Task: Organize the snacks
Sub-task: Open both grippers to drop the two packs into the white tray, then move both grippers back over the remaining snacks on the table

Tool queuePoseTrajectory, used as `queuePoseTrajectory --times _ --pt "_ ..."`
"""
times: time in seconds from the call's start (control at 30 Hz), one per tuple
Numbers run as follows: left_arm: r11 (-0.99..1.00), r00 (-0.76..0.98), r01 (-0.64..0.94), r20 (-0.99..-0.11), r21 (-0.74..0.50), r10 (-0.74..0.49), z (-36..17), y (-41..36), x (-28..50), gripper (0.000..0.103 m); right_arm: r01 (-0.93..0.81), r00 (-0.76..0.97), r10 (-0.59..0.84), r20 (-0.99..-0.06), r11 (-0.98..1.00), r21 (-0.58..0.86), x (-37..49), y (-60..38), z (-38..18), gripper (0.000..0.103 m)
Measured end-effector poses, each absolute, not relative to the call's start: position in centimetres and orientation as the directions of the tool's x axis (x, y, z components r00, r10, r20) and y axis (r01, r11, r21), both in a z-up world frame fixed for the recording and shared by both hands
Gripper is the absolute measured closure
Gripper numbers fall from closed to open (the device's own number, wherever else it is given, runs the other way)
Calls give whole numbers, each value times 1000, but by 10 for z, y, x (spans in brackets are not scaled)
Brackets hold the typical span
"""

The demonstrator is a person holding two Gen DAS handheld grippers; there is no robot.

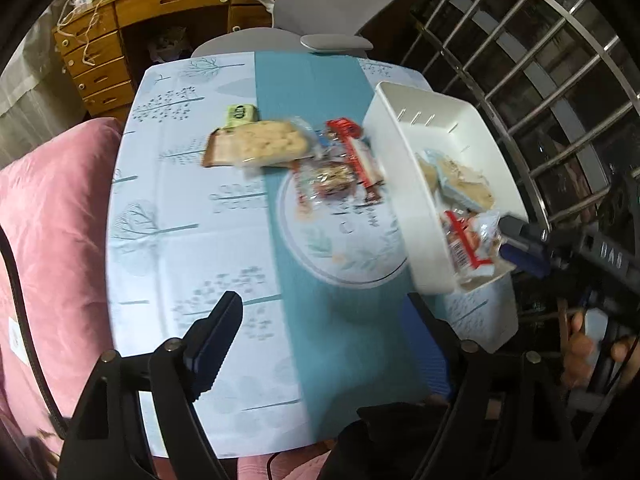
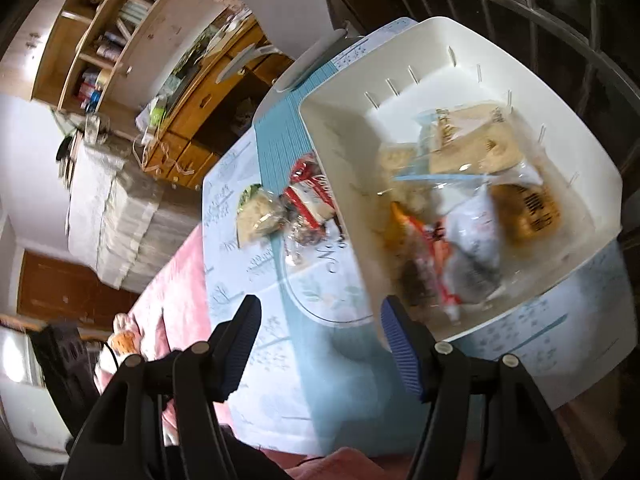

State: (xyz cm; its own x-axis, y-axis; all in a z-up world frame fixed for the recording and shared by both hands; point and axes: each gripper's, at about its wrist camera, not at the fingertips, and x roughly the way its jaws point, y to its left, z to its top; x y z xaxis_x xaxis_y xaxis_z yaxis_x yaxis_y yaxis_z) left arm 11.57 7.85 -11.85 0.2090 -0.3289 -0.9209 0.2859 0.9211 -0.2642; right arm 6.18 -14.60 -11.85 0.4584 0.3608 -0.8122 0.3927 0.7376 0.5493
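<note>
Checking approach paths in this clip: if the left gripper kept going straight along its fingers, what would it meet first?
Probably bare tablecloth. The left gripper is open with nothing between its fingers, and it points down at the teal runner. The loose snacks lie farther off and the white bin to the right. Depth is uncertain.

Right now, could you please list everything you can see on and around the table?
bin: one, white, right side of table, holding several wrapped snacks.
snack pile: several packets, red, beige, green, mid-table left of bin.
tablecloth: one, pale blue with tree prints and a teal stripe.
office chair: one, grey, beyond the table.
wooden desk: one, brown, far left.
pink cushion: one, left of table.
metal grille: one, dark, right.
left gripper: black, blue pads, open, empty.
right gripper: same, open, near the bin's corner.
</note>
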Motion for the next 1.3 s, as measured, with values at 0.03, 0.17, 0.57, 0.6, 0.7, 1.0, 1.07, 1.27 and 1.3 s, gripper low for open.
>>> queuePoseTrajectory --times 0.03,0.17,0.57,0.6,0.7,1.0,1.07,1.27,1.3 --pt "918 203 300 -924 -258 -326 -119 85 117 22 410 463 352 -813 728 549 63 -141 -117 40" --pt "893 149 377 -935 -247 -322 -122 110 127 20 489 465 340 -817 671 557 69 -121 -120 40" --pt "804 115 580 -964 -132 -241 -134 131 174 18 718 531 334 -779 310 623 81 -82 -159 40" --pt "797 114 590 -964 -127 -238 -135 128 179 16 727 539 325 -777 287 624 83 -81 -160 40" --pt "781 111 614 -968 -112 -226 -142 117 198 13 737 568 277 -775 248 629 93 -80 -162 40" --pt "724 110 688 -978 -52 -175 -172 67 246 12 746 607 118 -786 256 615 133 -74 -179 40" --pt "705 125 709 -976 -36 -176 -177 57 255 12 746 608 93 -789 273 607 138 -72 -187 40" --pt "676 161 737 -968 -11 -192 -202 34 286 12 747 600 -14 -800 366 555 157 -74 -199 32" --pt "676 162 737 -967 -14 -196 -206 32 292 12 747 599 -24 -801 377 547 161 -75 -201 30"
